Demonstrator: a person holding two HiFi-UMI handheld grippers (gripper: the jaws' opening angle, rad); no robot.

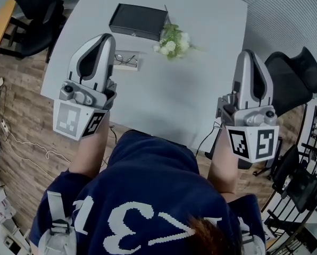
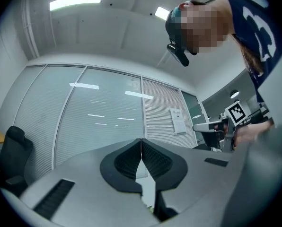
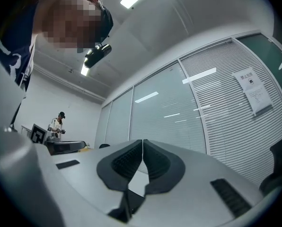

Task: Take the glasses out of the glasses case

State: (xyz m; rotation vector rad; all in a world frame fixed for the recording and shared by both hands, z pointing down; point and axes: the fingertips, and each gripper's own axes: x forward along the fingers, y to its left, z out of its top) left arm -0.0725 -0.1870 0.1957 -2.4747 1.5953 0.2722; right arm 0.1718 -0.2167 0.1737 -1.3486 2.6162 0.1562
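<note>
In the head view a black, box-shaped glasses case (image 1: 138, 21) lies closed at the far side of the grey table (image 1: 201, 100). A pair of thin-framed glasses (image 1: 125, 60) rests on a small white pad in front of it, just right of my left gripper (image 1: 104, 40). That gripper is held above the table's left edge with its jaws shut and empty. My right gripper (image 1: 248, 56) hovers over the table's right edge, also shut on nothing. Both gripper views point upward at glass walls and the ceiling. Left gripper (image 2: 141, 148) and right gripper (image 3: 142, 148) each show their pads pressed together.
A small bunch of white and green flowers (image 1: 172, 41) lies right of the case. Black office chairs stand at the far left (image 1: 33, 15) and at the right (image 1: 294, 81). A person stands far off in the right gripper view (image 3: 57, 126).
</note>
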